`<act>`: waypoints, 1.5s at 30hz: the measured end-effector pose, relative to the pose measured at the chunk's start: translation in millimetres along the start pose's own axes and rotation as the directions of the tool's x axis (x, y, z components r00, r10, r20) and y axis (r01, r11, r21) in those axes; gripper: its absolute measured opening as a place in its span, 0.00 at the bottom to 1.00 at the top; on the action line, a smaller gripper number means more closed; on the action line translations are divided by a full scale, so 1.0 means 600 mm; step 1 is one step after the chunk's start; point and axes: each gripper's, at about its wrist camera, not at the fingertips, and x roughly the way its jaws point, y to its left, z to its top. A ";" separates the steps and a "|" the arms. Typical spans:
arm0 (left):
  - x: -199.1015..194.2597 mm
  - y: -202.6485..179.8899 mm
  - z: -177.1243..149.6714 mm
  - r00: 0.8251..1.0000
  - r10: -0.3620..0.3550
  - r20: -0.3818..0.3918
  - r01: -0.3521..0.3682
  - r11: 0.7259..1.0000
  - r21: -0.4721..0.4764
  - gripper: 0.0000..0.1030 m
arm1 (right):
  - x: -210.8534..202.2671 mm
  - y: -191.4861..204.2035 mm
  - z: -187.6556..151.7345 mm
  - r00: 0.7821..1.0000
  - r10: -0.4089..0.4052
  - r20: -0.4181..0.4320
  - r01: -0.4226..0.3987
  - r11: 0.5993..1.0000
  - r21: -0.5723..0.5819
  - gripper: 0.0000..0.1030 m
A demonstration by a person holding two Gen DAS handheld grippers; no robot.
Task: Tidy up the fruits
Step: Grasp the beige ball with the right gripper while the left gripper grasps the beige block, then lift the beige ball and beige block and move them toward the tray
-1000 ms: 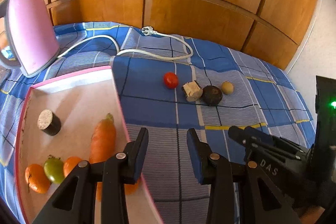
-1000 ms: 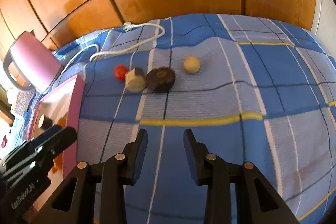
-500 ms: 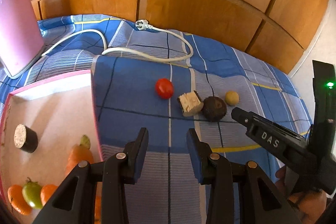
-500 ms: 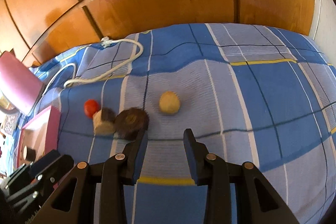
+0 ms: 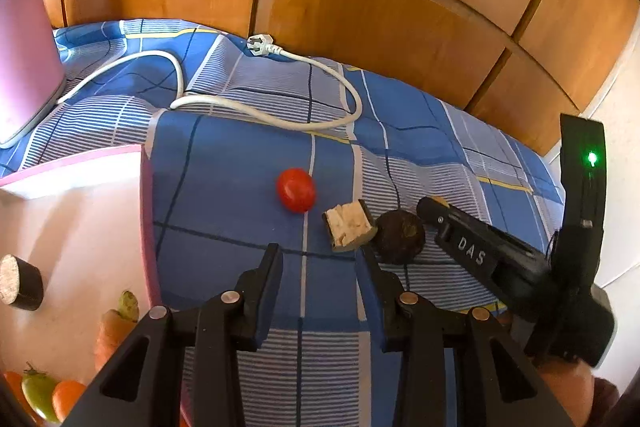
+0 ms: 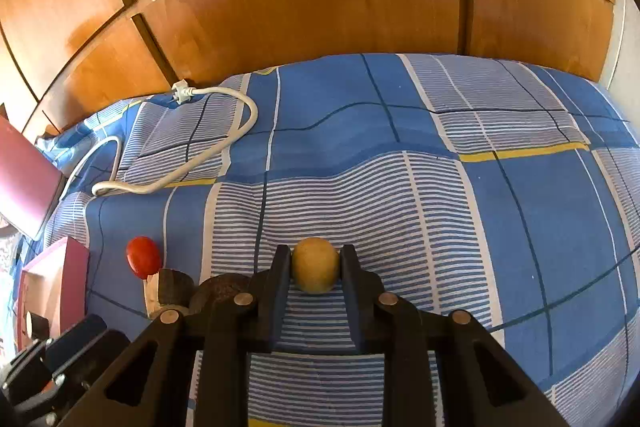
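Yellow fruit [image 6: 314, 264] sits between right gripper [image 6: 314, 259] fingers [image 6: 280, 267].

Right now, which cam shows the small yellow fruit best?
The right wrist view: the small yellow fruit sits centred between the right tongs, whose fingers touch both its sides, on the blue checked bedspread. In the left wrist view it is not visible, probably hidden behind the right tongs' black body.

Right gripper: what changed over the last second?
The right gripper advanced to the tan fruit and closed on its sides. The left gripper moved forward toward the tomato, still open. The loose fruits and cable stayed put.
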 end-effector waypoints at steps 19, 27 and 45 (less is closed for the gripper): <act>0.057 -0.012 0.038 0.997 -0.065 -0.042 0.060 0.991 -0.118 0.42 | -0.013 -0.013 -0.014 1.000 0.014 0.006 -0.014 0.999 -0.036 0.24; 0.067 -0.002 0.030 0.994 -0.084 -0.070 0.073 0.987 -0.146 0.32 | -0.018 -0.012 -0.018 1.000 0.021 0.000 -0.021 0.999 -0.049 0.24; -0.021 -0.056 -0.090 0.993 -0.056 -0.105 0.058 0.998 0.012 0.32 | -0.102 -0.020 -0.119 0.993 0.081 -0.090 -0.084 0.996 -0.031 0.24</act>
